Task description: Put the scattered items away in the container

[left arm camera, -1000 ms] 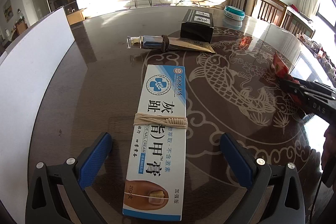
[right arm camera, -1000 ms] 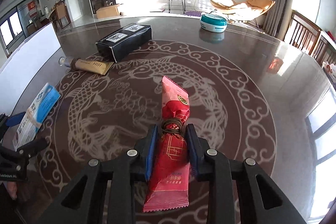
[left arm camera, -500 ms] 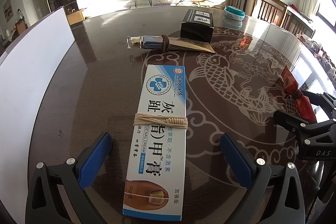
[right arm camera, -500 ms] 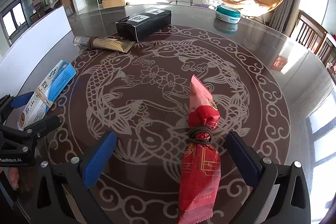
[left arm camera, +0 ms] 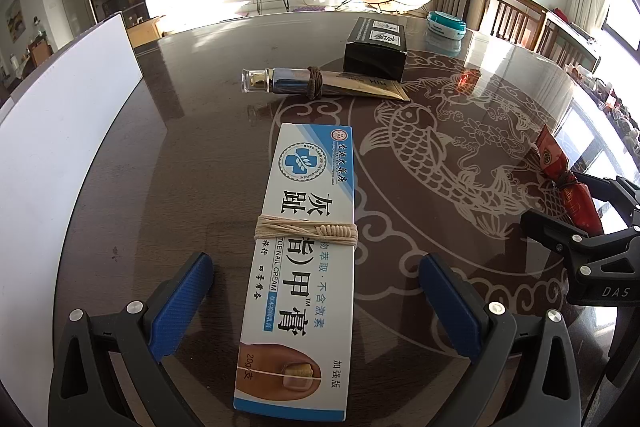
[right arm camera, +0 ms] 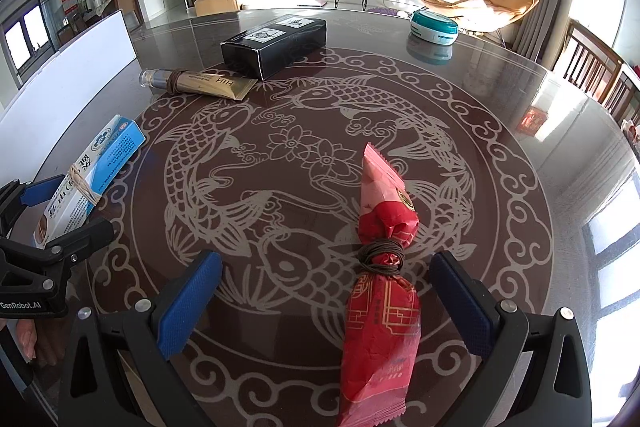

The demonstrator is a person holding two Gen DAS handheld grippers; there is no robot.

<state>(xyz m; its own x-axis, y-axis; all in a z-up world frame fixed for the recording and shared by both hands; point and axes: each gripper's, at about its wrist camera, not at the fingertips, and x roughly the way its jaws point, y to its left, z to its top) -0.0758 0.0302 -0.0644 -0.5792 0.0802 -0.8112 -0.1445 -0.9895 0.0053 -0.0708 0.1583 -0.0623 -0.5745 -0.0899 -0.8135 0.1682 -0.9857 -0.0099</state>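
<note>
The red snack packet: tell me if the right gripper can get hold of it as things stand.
Probably yes. The red snack packet lies on the table between the open fingers of the right gripper, nearer the right-hand one, touching neither, with nothing in the way.

We see a dark, glossy round surface [right arm camera: 500, 75] with a pale inlaid pattern of fish, flowers and scrolled clouds ringed by a border. On it lie five things, well apart from one another except two. A white and blue cream box [left arm camera: 304, 255], bound with pale cord, lies flat near the left edge. A gold tube [right arm camera: 200, 83] with a clear cap and a dark cord around it lies just beside a black box [right arm camera: 276, 41]; we cannot tell whether they touch. A red wrapped packet [right arm camera: 384, 283], tied at its waist with dark cord, lies on the fish pattern. A teal and white round tin [right arm camera: 434, 27] sits at the far side.
</note>
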